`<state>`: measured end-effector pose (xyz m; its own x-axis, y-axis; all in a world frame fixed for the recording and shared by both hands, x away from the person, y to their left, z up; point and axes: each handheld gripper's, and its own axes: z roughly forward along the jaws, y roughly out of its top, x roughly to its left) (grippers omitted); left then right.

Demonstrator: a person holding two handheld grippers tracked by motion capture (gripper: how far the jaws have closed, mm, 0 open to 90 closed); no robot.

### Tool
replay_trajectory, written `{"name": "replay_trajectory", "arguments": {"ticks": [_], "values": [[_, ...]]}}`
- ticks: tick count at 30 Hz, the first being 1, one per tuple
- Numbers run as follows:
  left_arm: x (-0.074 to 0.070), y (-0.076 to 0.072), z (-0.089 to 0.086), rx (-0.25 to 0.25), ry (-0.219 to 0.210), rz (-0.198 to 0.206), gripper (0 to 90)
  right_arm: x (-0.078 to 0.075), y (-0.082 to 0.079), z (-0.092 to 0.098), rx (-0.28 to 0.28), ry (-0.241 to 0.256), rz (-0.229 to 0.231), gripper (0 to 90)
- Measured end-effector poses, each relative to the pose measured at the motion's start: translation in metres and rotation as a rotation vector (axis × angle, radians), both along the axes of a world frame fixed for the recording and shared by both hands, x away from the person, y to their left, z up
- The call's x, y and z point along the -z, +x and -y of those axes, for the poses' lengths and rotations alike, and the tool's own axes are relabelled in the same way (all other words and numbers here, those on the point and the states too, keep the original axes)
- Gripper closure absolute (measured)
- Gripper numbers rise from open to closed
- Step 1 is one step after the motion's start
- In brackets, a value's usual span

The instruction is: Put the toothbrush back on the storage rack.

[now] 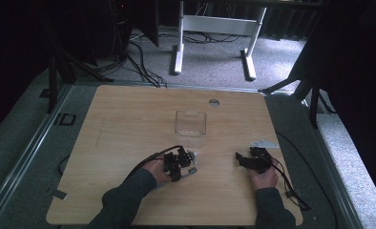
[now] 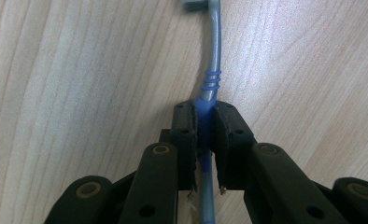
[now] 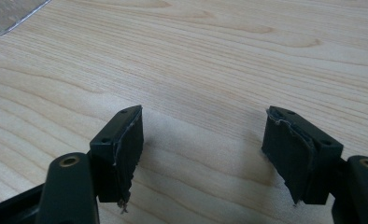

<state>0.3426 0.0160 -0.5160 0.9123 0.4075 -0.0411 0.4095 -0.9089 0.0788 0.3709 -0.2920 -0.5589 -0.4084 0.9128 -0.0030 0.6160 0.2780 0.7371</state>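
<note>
Your left tool (image 2: pixel 203 140) clamps the grey-and-blue plastic toothbrush (image 2: pixel 213 60) by its handle, likely to lift it off the wooden desk (image 1: pixel 129 124). Your right tool (image 3: pixel 203 149) rests wide apart, empty, waiting.

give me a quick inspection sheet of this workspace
surface: wooden table, bare grain, small round hole near far edge
job's things: toothbrush, grey and blue handle, lying on the wood; clear container mid-table
clutter: flat grey piece by the right hand
grippers: left gripper shut on toothbrush handle; right gripper open, holding nothing
cables: black cable trails from each gripper; more on the floor
surroundings: grey carpet, white desk frame beyond
</note>
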Motion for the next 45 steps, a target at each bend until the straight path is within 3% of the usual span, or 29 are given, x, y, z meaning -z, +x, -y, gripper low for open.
{"name": "replay_trajectory", "arguments": {"ticks": [11, 23, 33, 45], "values": [[-0.002, 0.001, -0.003, -0.005, -0.012, 0.006, 80.6, 0.000, 0.000, 0.000, 0.000, 0.000, 0.000, 28.5], [-0.016, 0.002, -0.012, -0.022, -0.084, 0.024, 80.8, 0.000, 0.000, 0.000, 0.000, 0.001, 0.000, 28.6], [-0.031, 0.001, -0.020, -0.052, -0.138, 0.066, 81.0, 0.000, 0.000, 0.000, -0.001, 0.001, 0.000, 28.6], [-0.040, 0.002, -0.026, -0.067, -0.177, 0.092, 80.9, 0.000, 0.000, 0.000, -0.001, 0.001, -0.001, 28.5]]}}
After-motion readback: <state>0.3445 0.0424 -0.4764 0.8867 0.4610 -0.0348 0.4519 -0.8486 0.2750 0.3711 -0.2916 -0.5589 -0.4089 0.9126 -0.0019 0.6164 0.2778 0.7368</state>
